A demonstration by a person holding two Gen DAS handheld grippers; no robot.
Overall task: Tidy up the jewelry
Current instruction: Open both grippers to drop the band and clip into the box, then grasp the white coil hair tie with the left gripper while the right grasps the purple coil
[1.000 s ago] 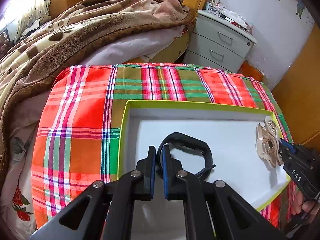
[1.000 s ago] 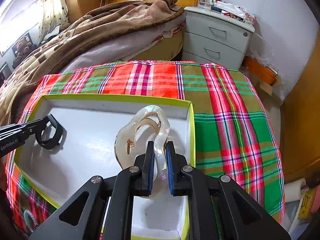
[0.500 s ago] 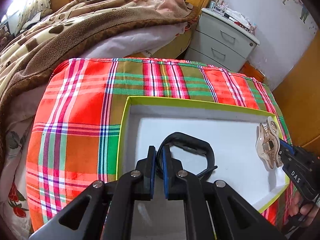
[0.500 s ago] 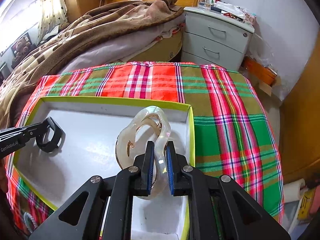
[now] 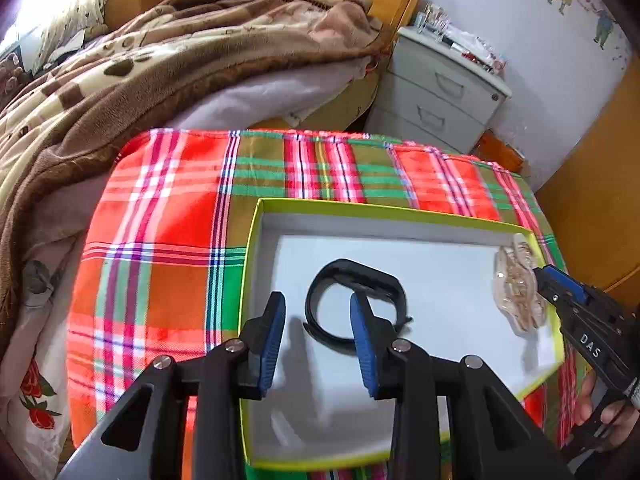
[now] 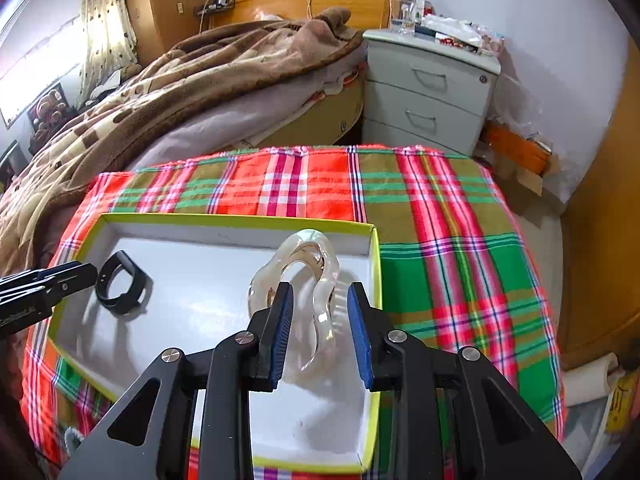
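A shallow white box with a lime-green rim [image 5: 360,205] [image 6: 240,218] lies on the plaid cloth. A black wristband [image 5: 378,278] [image 6: 120,289] rests on the box floor at its left side. My left gripper [image 5: 317,300] [image 6: 86,273] has its jaws opening around the near part of the band, pads off it. A clear hair claw [image 6: 308,240] [image 5: 516,292] stands on the floor at the box's right side. My right gripper [image 6: 320,292] [image 5: 542,276] is opening too, with the claw between its blue pads [image 6: 282,320] and a gap on each side.
The red-and-green plaid cloth [image 6: 440,208] covers the low table. Behind it are a bed with a brown blanket [image 5: 168,68] and a grey nightstand with drawers [image 6: 428,92]. A wooden panel [image 6: 600,240] stands at the right. A person's hand [image 5: 608,412] holds the right gripper.
Both pairs of jaws went from shut to spread. The left one let go of the black wristband and the right one let go of the clear hair claw; both now rest in the box.
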